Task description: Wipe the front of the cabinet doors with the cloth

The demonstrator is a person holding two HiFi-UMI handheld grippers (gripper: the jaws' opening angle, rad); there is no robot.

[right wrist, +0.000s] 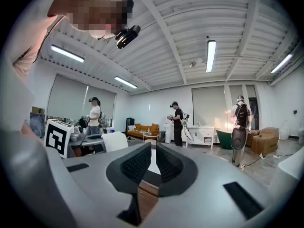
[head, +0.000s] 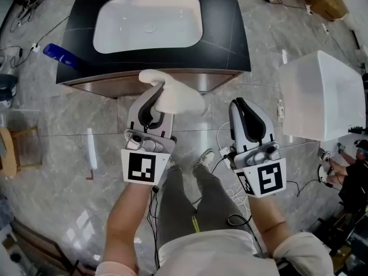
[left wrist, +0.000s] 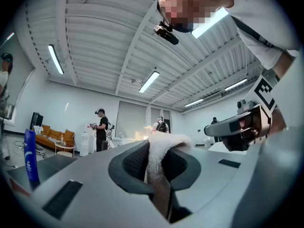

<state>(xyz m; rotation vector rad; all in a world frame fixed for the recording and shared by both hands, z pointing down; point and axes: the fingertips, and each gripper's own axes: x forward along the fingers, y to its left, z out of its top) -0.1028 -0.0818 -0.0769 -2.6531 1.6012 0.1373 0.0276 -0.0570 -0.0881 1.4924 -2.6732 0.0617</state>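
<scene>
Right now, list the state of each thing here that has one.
left gripper, fingers shut on the white cloth
white cloth, bunched, clamped at one end
right gripper, fingers nearly together, nothing between them
sink basin, empty
blue bottle, upright on the countertop

Both forearms reach forward and down, side by side and apart, each hand hidden behind its gripper's marker cube. The left gripper (head: 153, 99) points ahead, its jaws clamped on a white cloth (head: 175, 96). The right gripper (head: 241, 107) is beside it, its jaws drawn almost together around nothing.
</scene>
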